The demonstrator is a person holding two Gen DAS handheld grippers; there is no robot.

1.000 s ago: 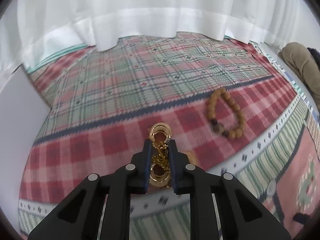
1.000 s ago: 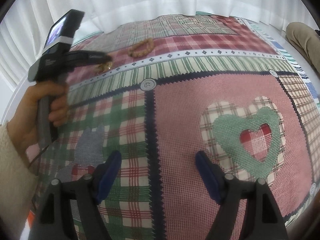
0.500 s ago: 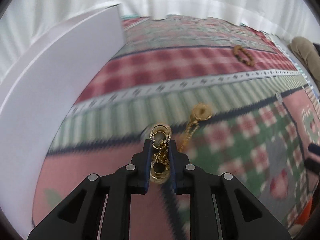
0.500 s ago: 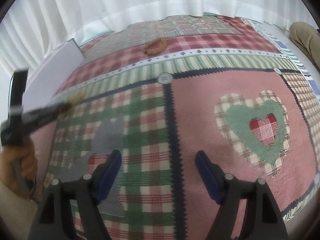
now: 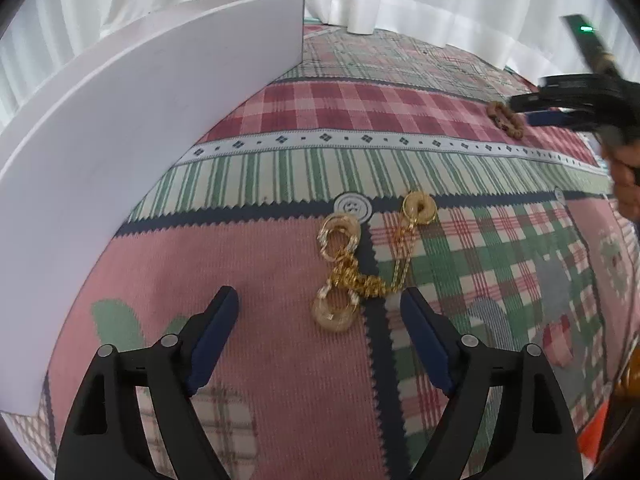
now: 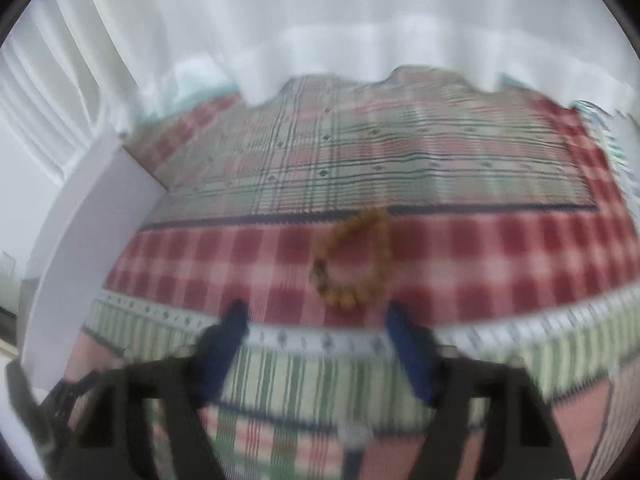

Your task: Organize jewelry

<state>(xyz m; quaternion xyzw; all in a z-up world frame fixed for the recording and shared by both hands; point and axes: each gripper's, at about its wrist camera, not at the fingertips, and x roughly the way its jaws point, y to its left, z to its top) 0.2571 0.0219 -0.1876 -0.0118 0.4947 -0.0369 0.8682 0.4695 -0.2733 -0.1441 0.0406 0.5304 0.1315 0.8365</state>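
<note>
The left gripper (image 5: 319, 304) is opening wide over the gold chain (image 5: 352, 264), while the right gripper (image 6: 316, 320), empty, is narrowing near the bead bracelet (image 6: 352, 256).

Legible markings: none found.
No text, label, brand or number reads on the patchwork cloth (image 5: 248, 264), white board (image 5: 132, 128) or jewelry.

gold chain (image 5: 352, 268) lying loose, bead bracelet (image 6: 352, 258) flat
</note>
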